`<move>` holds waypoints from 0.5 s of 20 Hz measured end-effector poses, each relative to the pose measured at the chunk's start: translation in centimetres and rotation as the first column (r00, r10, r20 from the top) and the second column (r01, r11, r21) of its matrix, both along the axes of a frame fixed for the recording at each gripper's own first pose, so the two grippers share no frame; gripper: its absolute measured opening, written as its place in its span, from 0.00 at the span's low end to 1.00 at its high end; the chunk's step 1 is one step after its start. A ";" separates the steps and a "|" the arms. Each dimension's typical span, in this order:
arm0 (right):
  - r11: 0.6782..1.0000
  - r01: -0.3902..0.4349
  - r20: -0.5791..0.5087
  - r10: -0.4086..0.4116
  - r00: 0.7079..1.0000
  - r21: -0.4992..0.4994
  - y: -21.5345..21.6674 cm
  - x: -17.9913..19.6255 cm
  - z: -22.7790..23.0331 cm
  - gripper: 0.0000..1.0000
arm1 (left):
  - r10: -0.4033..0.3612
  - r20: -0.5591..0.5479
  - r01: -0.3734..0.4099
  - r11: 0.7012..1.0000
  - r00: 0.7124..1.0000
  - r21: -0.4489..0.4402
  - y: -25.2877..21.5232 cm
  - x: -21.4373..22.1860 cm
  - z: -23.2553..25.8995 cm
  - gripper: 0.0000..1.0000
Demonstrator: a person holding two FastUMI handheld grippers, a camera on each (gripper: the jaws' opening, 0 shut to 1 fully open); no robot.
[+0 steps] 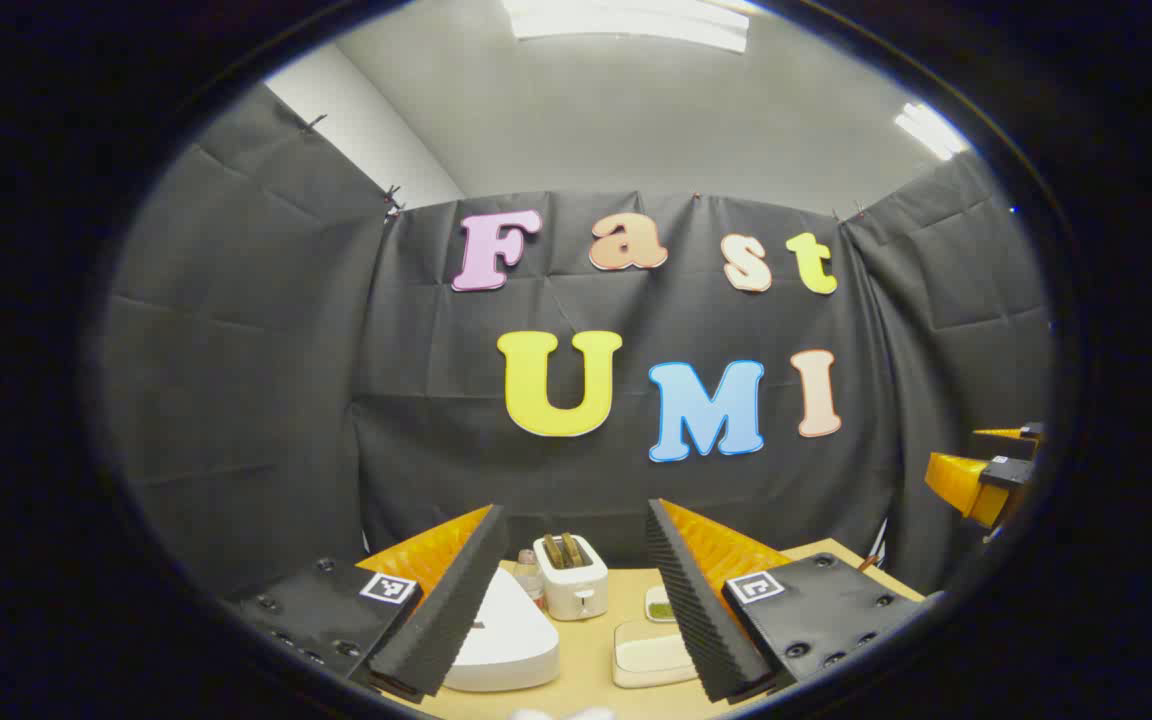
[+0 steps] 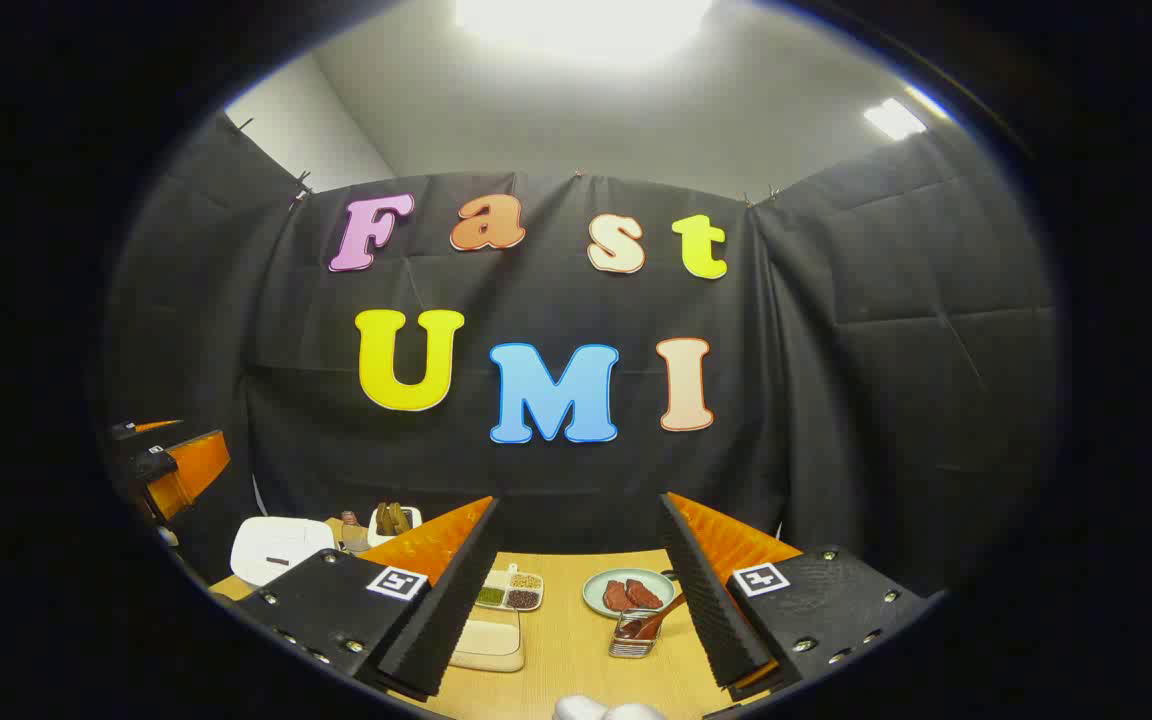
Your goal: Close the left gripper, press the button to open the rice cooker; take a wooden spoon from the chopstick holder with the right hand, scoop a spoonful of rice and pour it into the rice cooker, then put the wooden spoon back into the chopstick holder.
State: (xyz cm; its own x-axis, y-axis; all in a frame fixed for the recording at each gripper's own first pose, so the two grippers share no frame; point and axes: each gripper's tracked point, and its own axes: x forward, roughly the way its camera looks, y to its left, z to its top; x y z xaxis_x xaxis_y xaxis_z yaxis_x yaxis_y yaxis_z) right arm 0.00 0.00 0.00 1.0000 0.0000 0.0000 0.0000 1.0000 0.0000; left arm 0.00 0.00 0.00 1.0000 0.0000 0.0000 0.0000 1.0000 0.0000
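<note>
The white rice cooker (image 1: 501, 635) sits with its lid down on the wooden table, just ahead of my left gripper (image 1: 574, 512), whose fingers stand wide apart with nothing between them. In the right gripper view the cooker (image 2: 281, 548) lies far to the left. A wire chopstick holder (image 2: 633, 635) with a wooden spoon (image 2: 664, 615) leaning in it stands just inside the right finger of my right gripper (image 2: 580, 505), which is open and holds nothing. The left gripper (image 2: 171, 465) hangs at that view's left edge; the right gripper (image 1: 986, 475) hangs at the other view's right edge.
A white toaster (image 1: 571, 578) and a small bottle (image 1: 529, 575) stand behind the cooker. A cream tray (image 2: 489, 640), a divided dish of grains (image 2: 508, 590) and a green plate with red pieces (image 2: 626, 592) lie mid-table. Black cloth walls close in the table.
</note>
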 end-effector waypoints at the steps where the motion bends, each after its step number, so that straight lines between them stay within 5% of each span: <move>1: 1.000 0.005 0.002 -0.005 1.000 0.000 -0.1 -0.1 0.1 0.95 | 0.004 0.005 -0.004 1.000 1.000 0.000 0.1 0.1 0.1 0.94; 4: 1.000 0.010 0.021 -0.009 1.000 -0.006 0.2 -0.3 0.8 0.95 | 0.000 0.003 0.000 1.000 1.000 0.008 0.2 -0.2 0.2 1.00; 10: 1.000 0.007 0.026 -0.007 1.000 -0.003 0.2 -0.4 0.9 0.95 | 0.000 0.004 0.000 1.000 1.000 0.012 0.0 -0.6 0.5 0.97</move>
